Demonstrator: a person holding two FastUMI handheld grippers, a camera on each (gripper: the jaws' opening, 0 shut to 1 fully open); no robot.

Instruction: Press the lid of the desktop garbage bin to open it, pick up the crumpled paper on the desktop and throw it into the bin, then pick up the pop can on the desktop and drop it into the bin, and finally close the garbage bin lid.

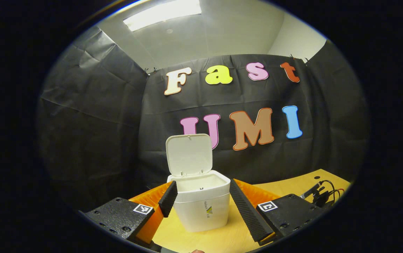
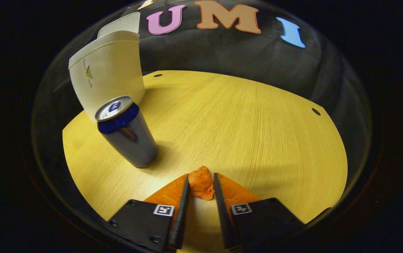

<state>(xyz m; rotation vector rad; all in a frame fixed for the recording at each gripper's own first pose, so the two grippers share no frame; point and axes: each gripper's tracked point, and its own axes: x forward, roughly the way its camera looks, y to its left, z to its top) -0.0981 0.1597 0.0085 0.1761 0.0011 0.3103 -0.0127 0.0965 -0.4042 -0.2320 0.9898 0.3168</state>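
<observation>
One bin [image 1: 201, 203], one can [image 2: 127, 133], one crumpled paper [image 2: 201, 183] in right gripper [image 2: 201, 186]

A small printed logo with lettering sits on the front wall of the garbage bin [image 1: 201, 211], too small to read. Square coded markers sit on both grippers' bodies.

A light wooden worktop [image 2: 243, 116] with visible grain fills the near ground; two small dark holes sit near its far and right edges. Behind it hangs black cloth [image 1: 92, 116], creased and clipped along its top edge, closing the booth at the far side and on the left. Above the cloth a pale wall and ceiling [image 1: 222, 31] show, with a bright rectangular ceiling light [image 1: 163, 12] at upper left. Dark cables [image 1: 322, 193] lie at the worktop's right edge
</observation>
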